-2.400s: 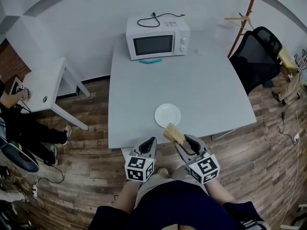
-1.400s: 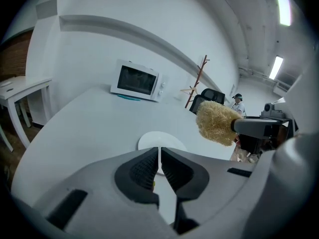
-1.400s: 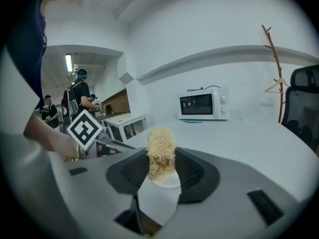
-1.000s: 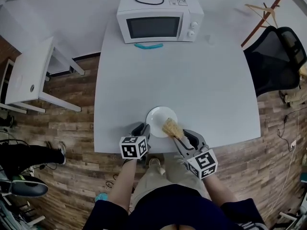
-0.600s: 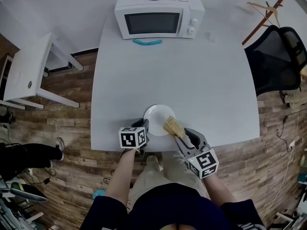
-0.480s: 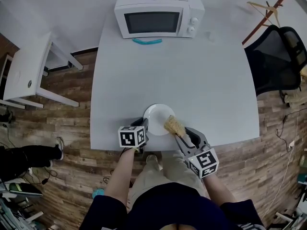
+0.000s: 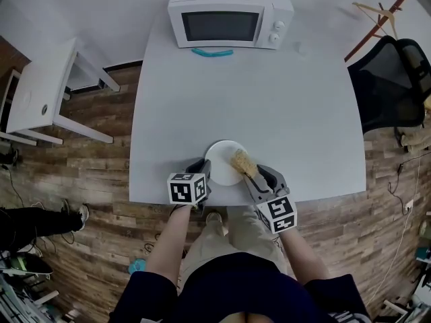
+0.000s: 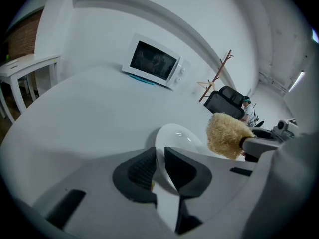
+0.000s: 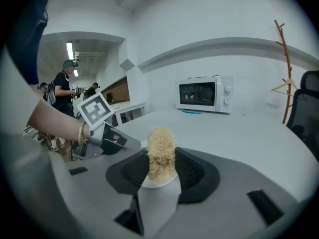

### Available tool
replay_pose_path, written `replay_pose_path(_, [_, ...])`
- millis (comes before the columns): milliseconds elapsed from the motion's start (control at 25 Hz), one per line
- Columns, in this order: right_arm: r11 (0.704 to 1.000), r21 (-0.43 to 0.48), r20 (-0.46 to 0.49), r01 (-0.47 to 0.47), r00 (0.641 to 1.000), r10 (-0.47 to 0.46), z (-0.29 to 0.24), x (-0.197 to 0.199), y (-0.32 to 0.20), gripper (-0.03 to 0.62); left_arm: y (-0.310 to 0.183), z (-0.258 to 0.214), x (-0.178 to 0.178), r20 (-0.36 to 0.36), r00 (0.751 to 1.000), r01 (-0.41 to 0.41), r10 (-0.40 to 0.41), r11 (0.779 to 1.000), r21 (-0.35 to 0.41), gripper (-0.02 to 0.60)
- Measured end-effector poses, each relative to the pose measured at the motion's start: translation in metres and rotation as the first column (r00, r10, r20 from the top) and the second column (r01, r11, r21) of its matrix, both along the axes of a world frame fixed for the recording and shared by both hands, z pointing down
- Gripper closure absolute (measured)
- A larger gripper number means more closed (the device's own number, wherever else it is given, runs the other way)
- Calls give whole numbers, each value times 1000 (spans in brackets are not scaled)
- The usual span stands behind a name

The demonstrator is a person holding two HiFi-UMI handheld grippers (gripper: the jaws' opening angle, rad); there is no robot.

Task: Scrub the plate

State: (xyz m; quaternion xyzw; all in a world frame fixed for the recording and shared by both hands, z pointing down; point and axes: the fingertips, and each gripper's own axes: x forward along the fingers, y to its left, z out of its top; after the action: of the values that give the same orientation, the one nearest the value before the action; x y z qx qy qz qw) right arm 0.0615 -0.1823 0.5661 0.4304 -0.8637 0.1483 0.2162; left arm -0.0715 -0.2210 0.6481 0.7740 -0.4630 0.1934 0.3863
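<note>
Plate (image 7: 219, 155) rim pinched by L gripper (image 7: 201, 169), jaws just closed tighter; R gripper (image 7: 256, 175) clamped on straw-coloured scrubber (image 7: 241, 161), over plate

Wood-plank floor (image 7: 87, 180) all round a pale grey counter (image 7: 269, 113). At the counter's far edge, close to the white wall (image 7: 101, 5), a white microwave (image 7: 230, 20) with a teal strip (image 7: 212, 52) lying just in front. Off to the left, a small white side table (image 7: 37, 93) on slanted legs; to the right, a black office chair (image 7: 394, 79) beside a reddish wooden coat stand (image 7: 377, 12). Lit from above by a ceiling strip light (image 9: 69, 49).
</note>
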Motion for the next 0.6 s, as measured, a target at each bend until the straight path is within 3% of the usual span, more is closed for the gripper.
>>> replay_pose_path(360, [998,-56,-79,-2,997,-2,36,-4,-6,434,5,-11,-2,6,1000,9,-9,999,33,523])
replay_pose_path(600, [998,-58,-76,-26,997,21,37,-5,-10,434,11,-12,-3,21,1000,-10,9,999,41,523])
